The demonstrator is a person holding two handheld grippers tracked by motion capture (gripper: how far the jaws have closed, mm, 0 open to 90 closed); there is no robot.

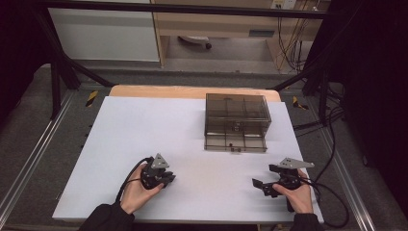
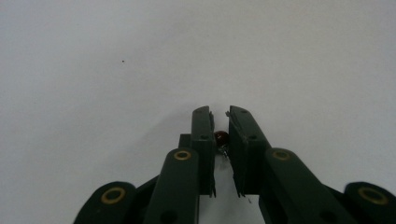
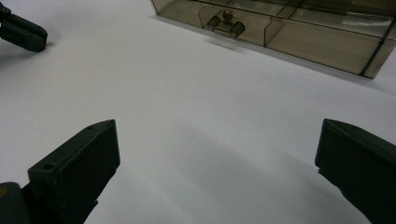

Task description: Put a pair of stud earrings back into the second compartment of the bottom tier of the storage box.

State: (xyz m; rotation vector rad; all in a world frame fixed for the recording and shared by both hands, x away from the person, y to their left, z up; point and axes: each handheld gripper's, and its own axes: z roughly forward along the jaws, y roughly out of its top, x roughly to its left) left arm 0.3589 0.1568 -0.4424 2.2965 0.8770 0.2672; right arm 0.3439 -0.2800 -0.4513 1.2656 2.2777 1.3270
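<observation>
In the left gripper view my left gripper points down at the white table sheet. Its jaws stand almost together, pinching a small dark red round thing with a thin metal bit under it. In the high view this left gripper rests at the near left of the sheet, in a person's hand. My right gripper sits at the near right, its jaws wide apart with nothing between them. The right gripper view has the right gripper above bare sheet.
A smoky see-through plastic box with drawers stands at the far right of the white sheet. The right gripper view looks onto the box and a small drawer handle. The left gripper lies at that view's top left. Cables trail off the table's right.
</observation>
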